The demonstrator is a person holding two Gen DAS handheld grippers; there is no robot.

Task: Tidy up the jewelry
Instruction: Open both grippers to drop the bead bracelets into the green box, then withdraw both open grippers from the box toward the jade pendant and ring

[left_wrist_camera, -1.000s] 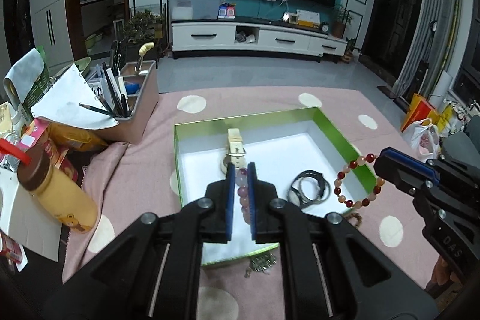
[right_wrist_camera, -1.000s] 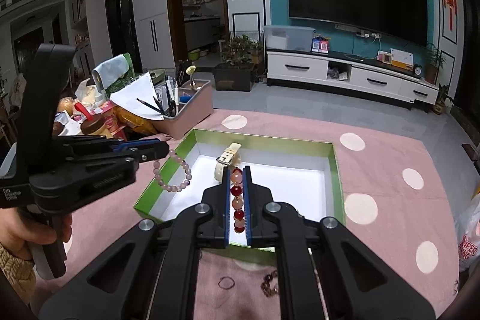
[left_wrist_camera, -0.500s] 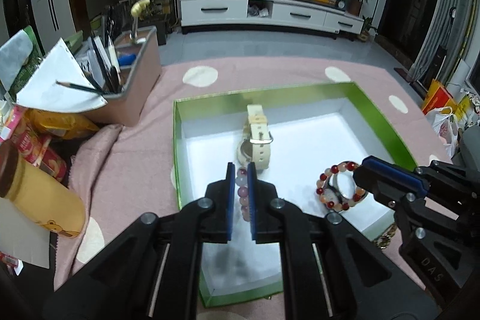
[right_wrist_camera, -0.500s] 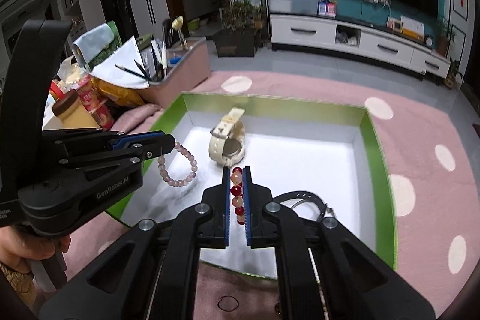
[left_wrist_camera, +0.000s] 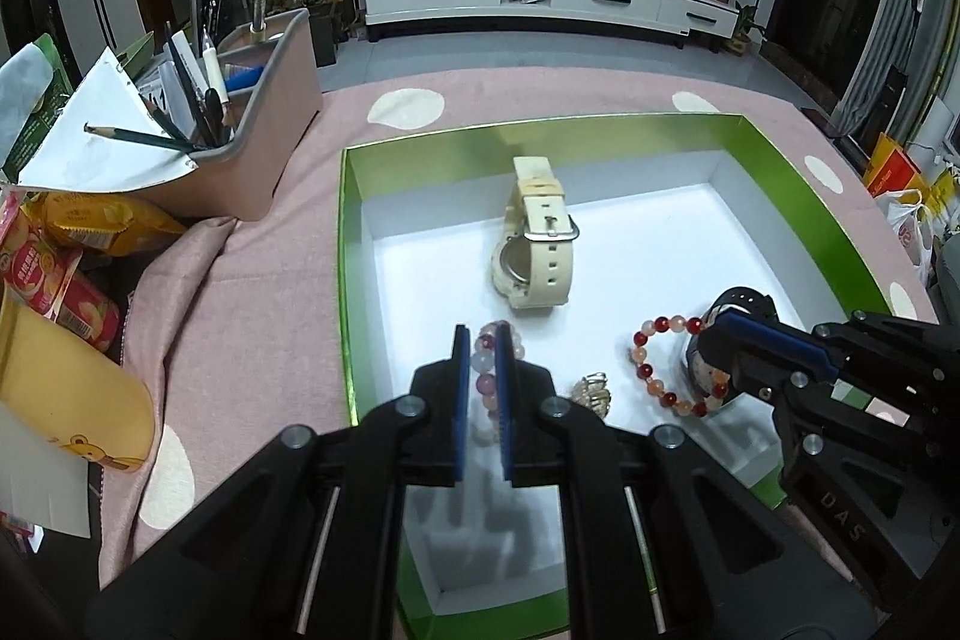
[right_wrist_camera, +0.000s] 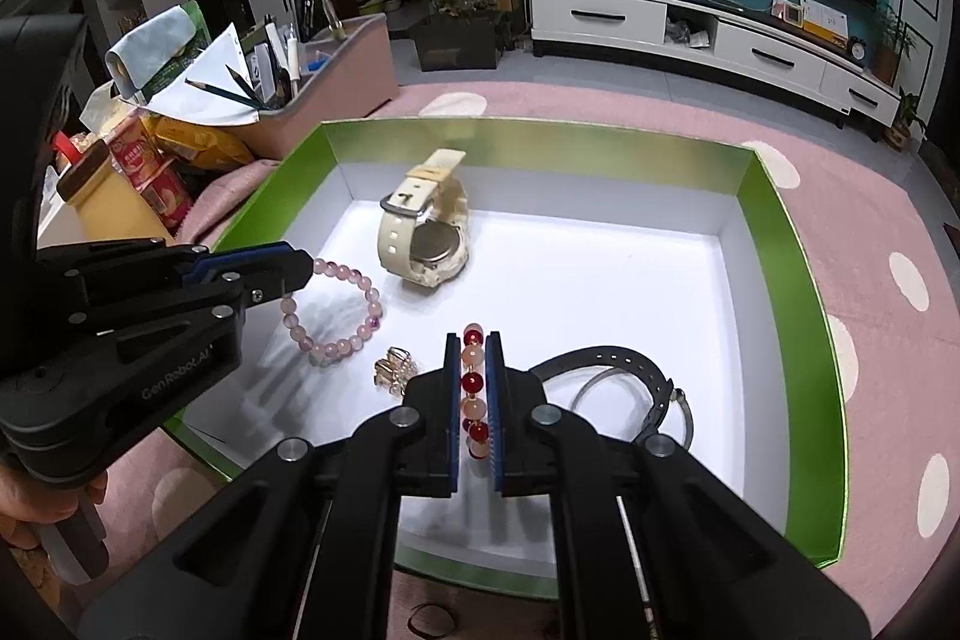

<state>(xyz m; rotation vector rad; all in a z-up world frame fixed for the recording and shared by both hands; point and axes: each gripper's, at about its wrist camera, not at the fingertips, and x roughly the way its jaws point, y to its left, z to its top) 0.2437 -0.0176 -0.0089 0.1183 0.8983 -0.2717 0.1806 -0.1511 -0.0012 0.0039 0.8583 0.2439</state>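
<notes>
A green box (left_wrist_camera: 798,196) (right_wrist_camera: 804,292) with a white floor lies on the pink spotted cloth. Inside stand a cream watch (left_wrist_camera: 537,244) (right_wrist_camera: 423,232), a black watch (right_wrist_camera: 630,376) (left_wrist_camera: 744,301) and a small gold piece (left_wrist_camera: 591,391) (right_wrist_camera: 393,367). My left gripper (left_wrist_camera: 483,340) (right_wrist_camera: 297,265) is shut on a pale pink bead bracelet (left_wrist_camera: 487,370) (right_wrist_camera: 336,310), which hangs low over the box floor. My right gripper (right_wrist_camera: 474,346) (left_wrist_camera: 723,325) is shut on a red and peach bead bracelet (right_wrist_camera: 473,388) (left_wrist_camera: 666,364), low over the black watch.
A pink-grey desk organiser (left_wrist_camera: 264,124) (right_wrist_camera: 348,82) with pencils and pens stands left of the box. Snack packets (left_wrist_camera: 90,220), a yellow bottle (left_wrist_camera: 66,388) (right_wrist_camera: 108,202) and papers crowd the left edge. A hand (right_wrist_camera: 36,496) holds the left gripper's handle.
Both grippers have come down and forward into the box with their bracelets, which now hang close to the white floor. The box looks larger in both views.
</notes>
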